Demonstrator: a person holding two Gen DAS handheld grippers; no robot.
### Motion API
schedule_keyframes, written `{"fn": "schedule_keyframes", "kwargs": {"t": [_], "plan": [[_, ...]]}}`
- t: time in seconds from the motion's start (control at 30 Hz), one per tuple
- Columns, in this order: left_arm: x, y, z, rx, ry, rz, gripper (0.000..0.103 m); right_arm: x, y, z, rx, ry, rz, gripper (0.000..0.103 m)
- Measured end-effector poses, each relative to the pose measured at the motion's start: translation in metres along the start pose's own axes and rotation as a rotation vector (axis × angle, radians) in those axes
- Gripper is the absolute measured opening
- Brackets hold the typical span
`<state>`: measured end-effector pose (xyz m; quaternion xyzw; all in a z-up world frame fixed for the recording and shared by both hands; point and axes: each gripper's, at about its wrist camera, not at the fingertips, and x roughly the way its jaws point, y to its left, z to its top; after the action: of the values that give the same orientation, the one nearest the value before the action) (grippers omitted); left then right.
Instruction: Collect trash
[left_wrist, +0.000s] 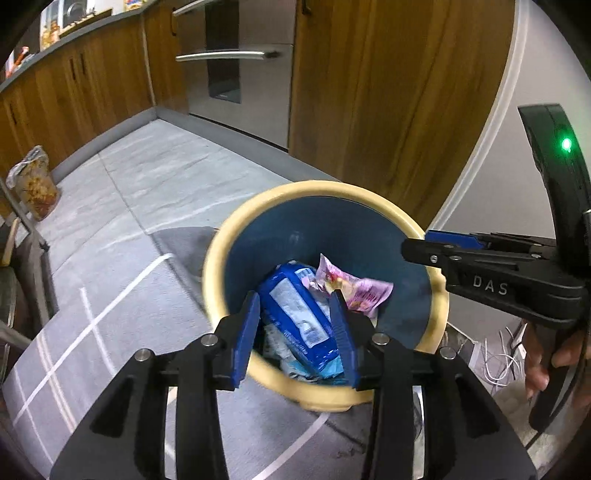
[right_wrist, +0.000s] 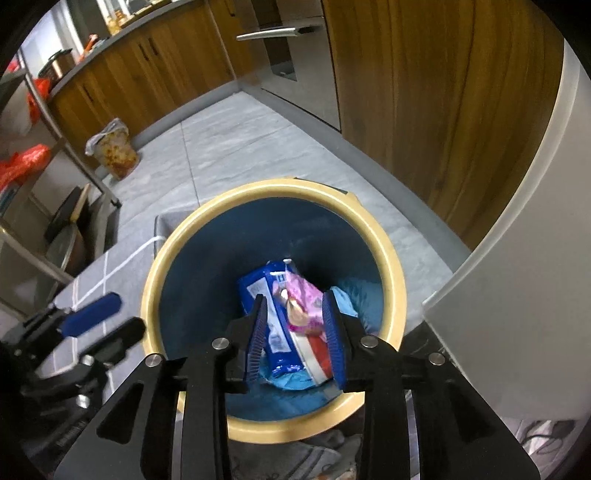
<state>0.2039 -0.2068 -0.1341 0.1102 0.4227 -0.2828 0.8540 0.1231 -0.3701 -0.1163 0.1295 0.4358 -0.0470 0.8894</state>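
Note:
A round bin with a cream rim (left_wrist: 236, 229) and blue inside stands on the floor; it also shows in the right wrist view (right_wrist: 391, 254). In it lie a blue-and-white wrapper (left_wrist: 295, 314) (right_wrist: 258, 291) and a pink wrapper (left_wrist: 354, 291) (right_wrist: 306, 302), over other crumpled trash. My left gripper (left_wrist: 295, 336) is open above the bin's near rim, empty. My right gripper (right_wrist: 297, 336) is open above the bin, empty; in the left wrist view (left_wrist: 417, 247) it hangs over the bin's right rim. The left gripper shows at the left of the right wrist view (right_wrist: 107, 321).
A grey rug with white lines (left_wrist: 110, 314) lies under and left of the bin. Wooden cabinets (left_wrist: 388, 92) and a steel oven (left_wrist: 236, 66) stand behind. A tied plastic bag (left_wrist: 33, 184) sits by the cabinets. A metal rack (right_wrist: 44, 155) is at left, a white appliance (right_wrist: 535, 258) at right.

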Motion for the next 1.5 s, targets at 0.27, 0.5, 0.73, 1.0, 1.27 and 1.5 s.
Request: {"fn": "schedule_keyframes", "kwargs": {"t": [0.27,0.5,0.73,1.0,1.27,1.5], "plan": [[-0.056,0.013,-0.018,-0.098,-0.046,0.017,0.051,-0.04,0.022,-0.024,-0.059,-0.014,0.01,0.046],[-0.109,-0.005,-0.042,-0.056,-0.097,0.091,0.081,-0.087,0.03,-0.056,-0.078,-0.055,0.026,0.063],[-0.145,-0.008,-0.059,-0.079,-0.168,0.118,0.097,-0.127,0.027,-0.076,-0.098,-0.16,0.0,0.085],[-0.147,-0.012,-0.067,-0.085,-0.202,0.157,0.097,-0.136,0.029,-0.085,-0.093,-0.261,-0.077,0.093],[-0.151,-0.025,-0.072,-0.004,-0.243,0.199,0.097,-0.139,0.03,-0.088,-0.098,-0.29,-0.102,0.094],[-0.149,-0.024,-0.07,-0.016,-0.234,0.196,0.097,-0.139,0.03,-0.09,-0.102,-0.286,-0.101,0.094]]}}
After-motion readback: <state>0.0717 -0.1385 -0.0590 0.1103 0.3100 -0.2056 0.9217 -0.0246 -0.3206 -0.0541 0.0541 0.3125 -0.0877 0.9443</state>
